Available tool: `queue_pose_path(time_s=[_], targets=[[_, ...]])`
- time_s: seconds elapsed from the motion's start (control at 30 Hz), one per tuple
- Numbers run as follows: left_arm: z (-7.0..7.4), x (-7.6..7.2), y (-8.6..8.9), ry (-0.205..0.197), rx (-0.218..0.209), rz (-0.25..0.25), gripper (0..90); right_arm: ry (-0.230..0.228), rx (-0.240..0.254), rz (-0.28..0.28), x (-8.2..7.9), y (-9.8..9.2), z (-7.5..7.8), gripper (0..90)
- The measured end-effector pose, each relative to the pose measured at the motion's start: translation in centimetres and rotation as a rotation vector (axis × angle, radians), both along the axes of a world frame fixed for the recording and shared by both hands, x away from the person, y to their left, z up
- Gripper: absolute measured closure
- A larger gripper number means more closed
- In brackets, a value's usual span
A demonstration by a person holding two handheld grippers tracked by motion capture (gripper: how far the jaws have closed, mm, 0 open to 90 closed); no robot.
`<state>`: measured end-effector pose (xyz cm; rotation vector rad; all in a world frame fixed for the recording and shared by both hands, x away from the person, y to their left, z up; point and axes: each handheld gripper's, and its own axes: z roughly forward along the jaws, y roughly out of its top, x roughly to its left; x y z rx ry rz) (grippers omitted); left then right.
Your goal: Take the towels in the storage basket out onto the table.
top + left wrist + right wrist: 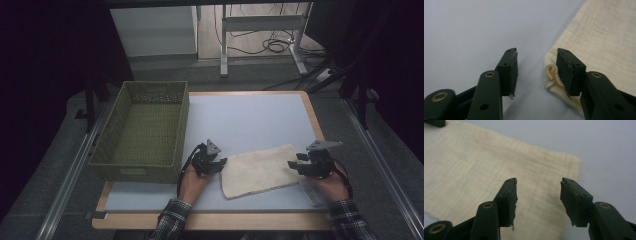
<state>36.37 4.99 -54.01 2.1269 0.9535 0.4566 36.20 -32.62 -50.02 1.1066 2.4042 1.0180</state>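
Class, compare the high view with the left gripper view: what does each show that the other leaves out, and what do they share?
High view alone: the green woven basket, the right gripper at the cloth's right end, the person's plaid sleeves and the floor cables.

Left gripper view alone: a small yellow loop at the cloth's folded corner.

Both: the cream cloth lying flat on the pale table top, and the left gripper, jaws apart beside the cloth's corner.

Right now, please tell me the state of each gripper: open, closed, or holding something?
Left gripper: open, holding nothing; a corner of the cloth lies by one jaw.
Right gripper: open, holding nothing, above the cloth's edge.
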Motion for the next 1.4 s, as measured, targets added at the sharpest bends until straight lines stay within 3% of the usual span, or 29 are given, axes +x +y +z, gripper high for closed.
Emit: queue_pose_path(time_s=[0.17, 0.3, 0.43, 0.67, 0.83, 1.17, 1.4], targets=[[-0.2, 0.8, 0.6, 0.075, -0.059, 0.032, 38.4, 0.045, 0.002, 0.028, -1.1, 0.7, -0.6, 42.2], [-0.2, 0.8, 0.5, 0.07, -0.054, 0.04, 36.5, 0.063, 0.01, 0.043, -1.8, 1.5, -1.0, 40.5], [-0.2, 0.8, 0.6, 0.072, -0.058, 0.038, 36.5, 0.047, 0.011, 0.065, -2.4, 2.7, -1.0, 37.4], [-0.3, 0.8, 0.6, 0.071, -0.059, 0.037, 36.5, 0.015, 0.026, 0.141, -3.6, 5.3, -0.9, 37.9], [-0.3, 0.8, 0.6, 0.07, -0.063, 0.038, 36.5, 0.021, 0.043, 0.208, -4.4, 8.0, -1.0, 38.1], [-0.3, 0.7, 0.6, 0.071, -0.063, 0.039, 36.5, 0.066, 0.062, 0.372, -5.8, 13.8, -1.7, 48.1], [-0.3, 0.8, 0.7, 0.07, -0.064, 0.036, 36.6, 0.083, 0.056, 0.458, -6.8, 17.3, -2.0, 56.3]])
